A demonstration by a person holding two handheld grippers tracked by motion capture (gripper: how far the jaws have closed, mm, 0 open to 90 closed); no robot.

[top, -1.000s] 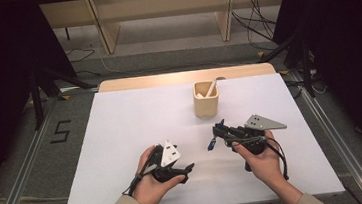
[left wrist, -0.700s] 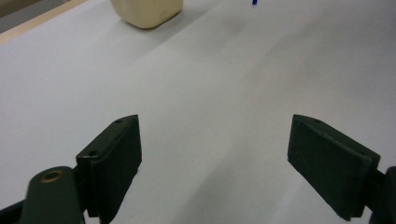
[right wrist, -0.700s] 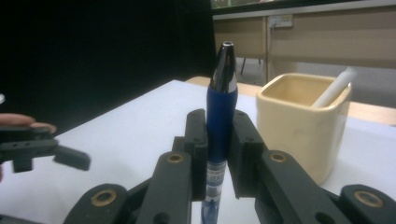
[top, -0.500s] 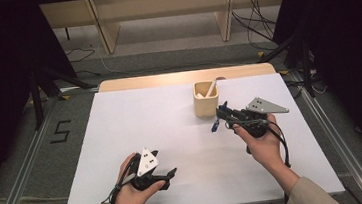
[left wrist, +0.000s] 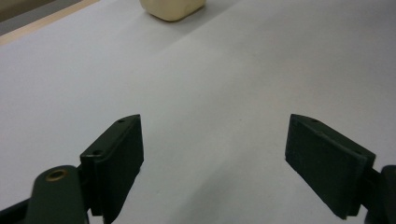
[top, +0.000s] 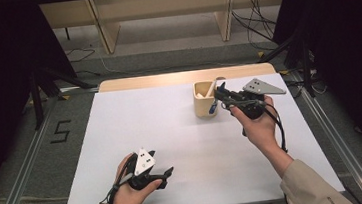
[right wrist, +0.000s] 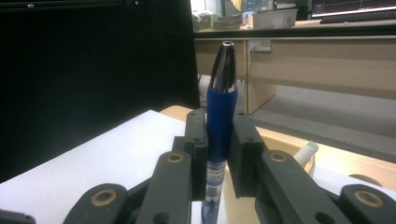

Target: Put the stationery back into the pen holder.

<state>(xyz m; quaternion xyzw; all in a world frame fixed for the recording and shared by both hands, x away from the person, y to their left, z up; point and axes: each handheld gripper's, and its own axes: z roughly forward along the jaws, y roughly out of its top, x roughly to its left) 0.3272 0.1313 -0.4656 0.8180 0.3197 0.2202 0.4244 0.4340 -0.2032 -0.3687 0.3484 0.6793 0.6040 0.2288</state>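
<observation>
From above the near edge we look forward and down over the whole white table (top: 183,147), with the floor and wooden furniture legs beyond its far side. Riding on the left gripper (left wrist: 212,158), we sit low and close to the tabletop at the near left, facing across it toward the cream cup (left wrist: 172,8); the same cup (top: 204,99) stands far right in the high view. On the right gripper (right wrist: 219,154), raised beside that cup, we look level past the table's far edge at the wooden desks behind.
</observation>
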